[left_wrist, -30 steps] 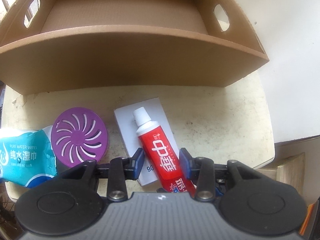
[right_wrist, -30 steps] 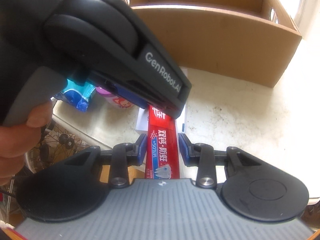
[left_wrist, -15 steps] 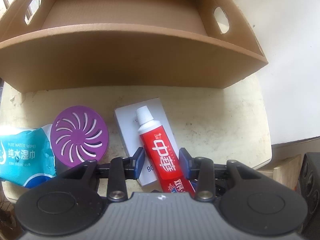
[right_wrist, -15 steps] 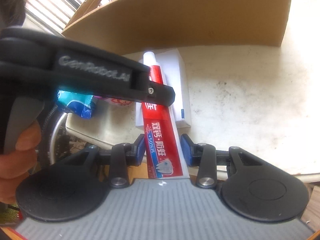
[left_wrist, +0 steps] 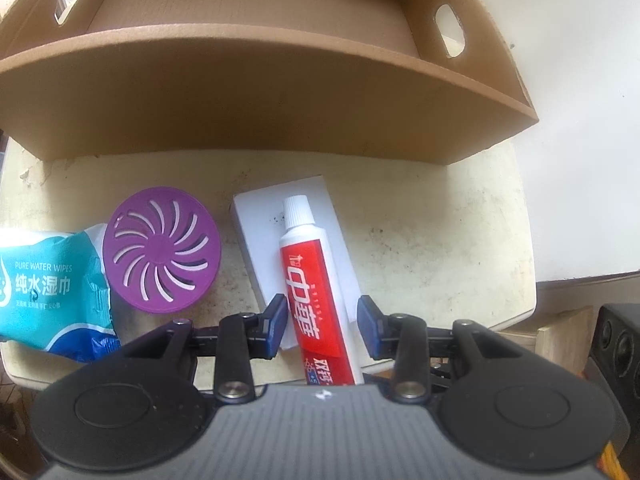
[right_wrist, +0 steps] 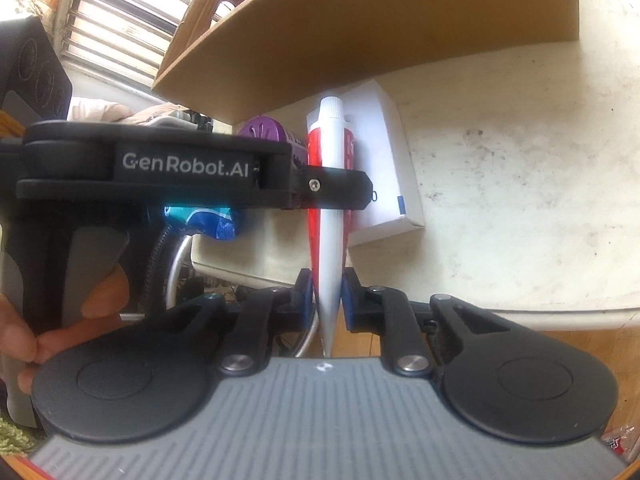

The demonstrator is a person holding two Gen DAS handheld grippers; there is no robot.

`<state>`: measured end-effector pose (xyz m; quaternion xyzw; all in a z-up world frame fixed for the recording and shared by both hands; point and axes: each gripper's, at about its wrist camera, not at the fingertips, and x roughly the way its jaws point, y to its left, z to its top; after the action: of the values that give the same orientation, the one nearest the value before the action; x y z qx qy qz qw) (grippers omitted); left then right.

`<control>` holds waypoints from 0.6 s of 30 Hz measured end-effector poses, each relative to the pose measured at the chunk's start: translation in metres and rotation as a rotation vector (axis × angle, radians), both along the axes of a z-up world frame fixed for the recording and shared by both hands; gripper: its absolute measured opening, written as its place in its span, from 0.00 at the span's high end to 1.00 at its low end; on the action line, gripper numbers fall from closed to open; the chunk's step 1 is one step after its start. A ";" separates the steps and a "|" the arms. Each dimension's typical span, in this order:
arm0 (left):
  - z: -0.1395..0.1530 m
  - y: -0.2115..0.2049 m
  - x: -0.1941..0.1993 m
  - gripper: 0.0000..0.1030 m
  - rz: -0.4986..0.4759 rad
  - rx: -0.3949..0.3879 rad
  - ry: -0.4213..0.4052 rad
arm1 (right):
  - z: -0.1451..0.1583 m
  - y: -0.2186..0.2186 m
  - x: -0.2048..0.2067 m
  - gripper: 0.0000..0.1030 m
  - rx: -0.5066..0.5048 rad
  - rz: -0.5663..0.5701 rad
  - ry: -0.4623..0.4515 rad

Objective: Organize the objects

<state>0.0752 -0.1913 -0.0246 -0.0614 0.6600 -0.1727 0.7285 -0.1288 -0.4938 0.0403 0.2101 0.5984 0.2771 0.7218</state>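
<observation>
The pale table (left_wrist: 440,216) sits before a cardboard box (left_wrist: 256,92); the right gripper (right_wrist: 327,296) has just squeezed shut on the toothpaste tube (left_wrist: 316,280); the left gripper (left_wrist: 322,322) seems to pinch it too, above a white box (left_wrist: 260,216); lifting can come next

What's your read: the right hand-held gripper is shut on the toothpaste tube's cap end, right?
No. The right hand-held gripper, whose jaws have just been closing, is shut on the toothpaste tube at its flat crimped tail; the cap points away. Right wrist view shows it.

Stained table (left_wrist: 440,248): cardboard tray (left_wrist: 256,104), white box (left_wrist: 256,220), wipes (left_wrist: 44,280).
</observation>
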 end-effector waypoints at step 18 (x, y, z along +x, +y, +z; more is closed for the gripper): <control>0.010 -0.037 -0.007 0.68 0.081 -0.070 0.059 | 0.023 0.003 -0.009 0.87 0.037 0.004 -0.072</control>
<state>0.0678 -0.2280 -0.0143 -0.1185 0.6719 -0.1643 0.7124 -0.1377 -0.4903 0.0630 0.2122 0.5672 0.2968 0.7383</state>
